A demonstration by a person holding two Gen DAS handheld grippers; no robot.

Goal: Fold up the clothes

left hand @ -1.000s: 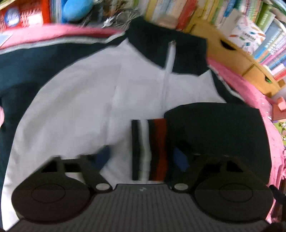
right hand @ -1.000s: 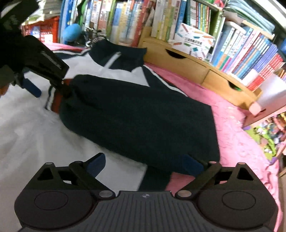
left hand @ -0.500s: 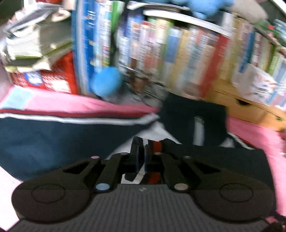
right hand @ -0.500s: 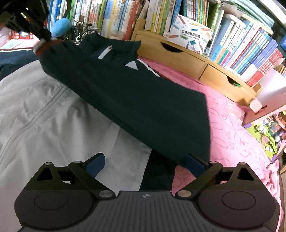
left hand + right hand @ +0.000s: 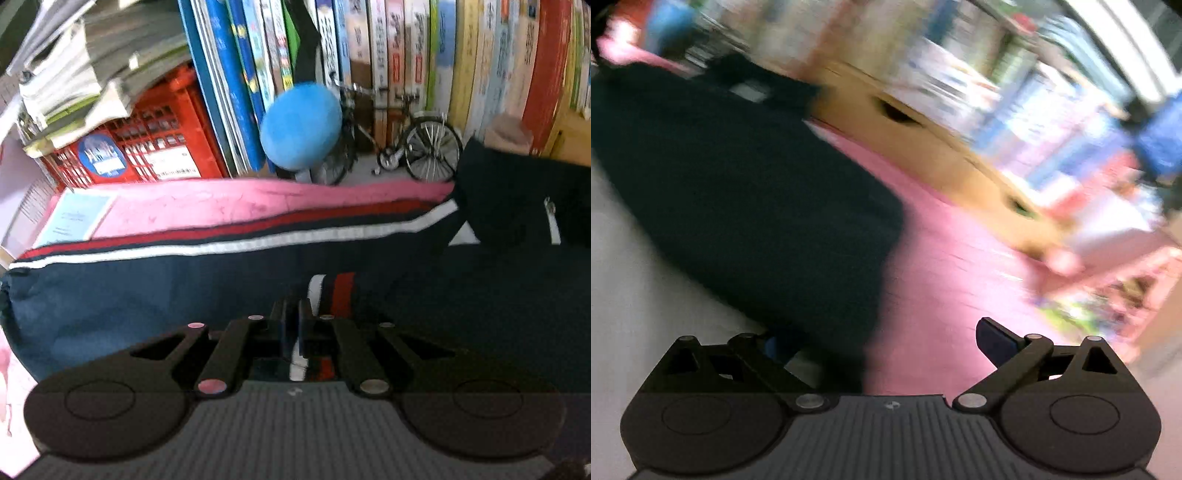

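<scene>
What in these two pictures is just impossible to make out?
- Right wrist view: the bookshelf is smeared by motion blur; no titles readable.
- Right wrist view: the jacket hides one finger of the open right claw.
- Left wrist view: the left claw covers part of the striped cuff.

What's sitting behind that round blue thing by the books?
Behind the blue ball stand upright books, with a small model bicycle leaning beside it. The bicycle's front wheel and the lower book spines there are covered by the ball, so they cannot be seen.
</scene>
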